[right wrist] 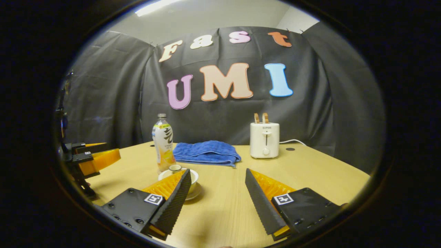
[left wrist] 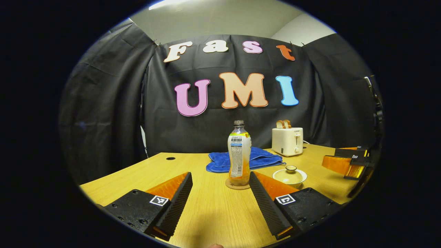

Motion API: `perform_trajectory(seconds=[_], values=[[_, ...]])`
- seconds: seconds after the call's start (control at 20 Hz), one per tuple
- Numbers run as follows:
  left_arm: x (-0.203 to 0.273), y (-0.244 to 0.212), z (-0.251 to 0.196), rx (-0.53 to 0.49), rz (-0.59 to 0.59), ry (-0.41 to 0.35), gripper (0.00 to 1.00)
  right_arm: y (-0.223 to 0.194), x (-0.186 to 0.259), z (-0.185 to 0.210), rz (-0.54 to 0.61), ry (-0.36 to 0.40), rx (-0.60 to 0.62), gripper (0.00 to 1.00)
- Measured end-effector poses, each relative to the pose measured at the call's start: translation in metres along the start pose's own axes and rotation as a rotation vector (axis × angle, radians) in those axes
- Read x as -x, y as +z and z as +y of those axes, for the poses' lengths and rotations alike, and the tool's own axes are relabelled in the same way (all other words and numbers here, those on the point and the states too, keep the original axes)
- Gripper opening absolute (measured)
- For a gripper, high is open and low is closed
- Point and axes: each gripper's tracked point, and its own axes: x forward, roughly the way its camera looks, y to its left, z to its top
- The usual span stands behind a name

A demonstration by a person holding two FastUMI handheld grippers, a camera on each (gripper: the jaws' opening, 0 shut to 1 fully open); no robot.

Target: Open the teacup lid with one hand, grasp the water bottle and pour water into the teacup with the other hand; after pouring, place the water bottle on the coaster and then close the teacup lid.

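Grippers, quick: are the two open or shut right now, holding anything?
Left gripper: open, holding nothing, aimed at the clear plastic water bottle.
Right gripper: open, holding nothing, beside the lidded white ceramic teacup.

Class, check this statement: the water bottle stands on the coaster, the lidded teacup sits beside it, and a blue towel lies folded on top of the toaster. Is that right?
One detail is wrong. The blue towel lies on the table, beside the toaster, not on it; bread slices stick out of the toaster. The right gripper view shows this. The water bottle does stand on the coaster, with the lidded teacup beside it.
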Motion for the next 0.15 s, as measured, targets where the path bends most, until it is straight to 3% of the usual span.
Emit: perform_trajectory(seconds=[0.15], values=[[-0.0004,-0.007,-0.0011,0.004,0.009,0.004,0.96,0.0,0.0052,-0.0101,-0.005,-0.043,-0.007,0.96]])
